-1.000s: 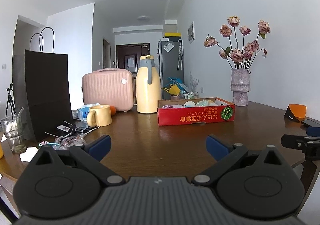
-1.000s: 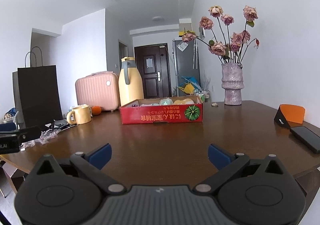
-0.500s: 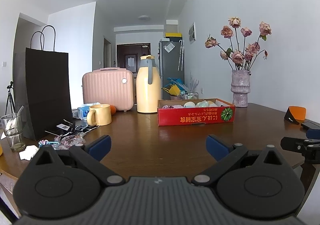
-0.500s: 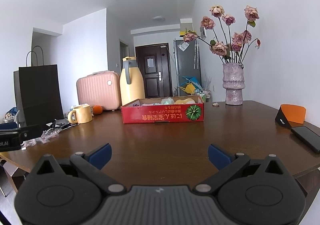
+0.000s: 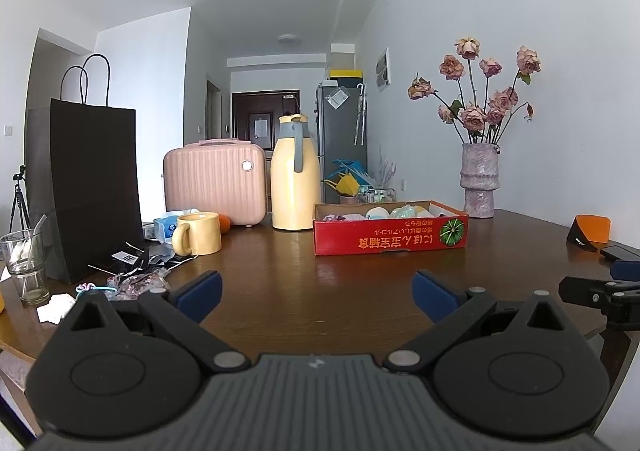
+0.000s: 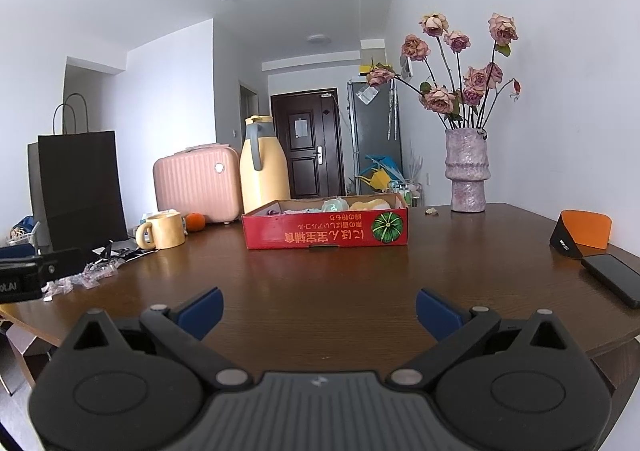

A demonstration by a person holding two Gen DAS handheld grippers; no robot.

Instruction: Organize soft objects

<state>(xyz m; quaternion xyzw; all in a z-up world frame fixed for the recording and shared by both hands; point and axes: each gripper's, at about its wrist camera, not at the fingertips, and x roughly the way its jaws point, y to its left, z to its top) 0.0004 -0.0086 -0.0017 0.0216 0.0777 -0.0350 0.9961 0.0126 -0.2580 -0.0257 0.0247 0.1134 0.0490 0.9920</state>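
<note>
The dark brown wooden tabletop (image 5: 320, 291) stretches ahead of both tools and carries everything. Far ahead and to the left of the left tool (image 5: 316, 293) stands a tall black paper bag with loop handles (image 5: 86, 187). Ahead, past it, sit a ribbed pink hard-shell case (image 5: 214, 181) and, just to that case's right, a tall pale-yellow thermos jug with a grey handle (image 5: 295, 179).

Straight ahead of the right tool (image 6: 318, 311), and ahead and slightly right of the left one, lies a shallow red cardboard box printed with a green pumpkin (image 6: 326, 231). The small pastel soft objects (image 6: 352, 205) lie inside it, only their tops showing over the rim. Beyond the box to the right stands a mottled purple ceramic vase of dried pink roses (image 6: 467, 175).

A yellow ceramic mug (image 5: 198, 233) sits ahead-left of the left tool, and a black phone (image 6: 610, 279) lies to the right of the right tool.

Both tools hover above the near edge with their blue-tipped jaws spread wide, holding nothing.
</note>
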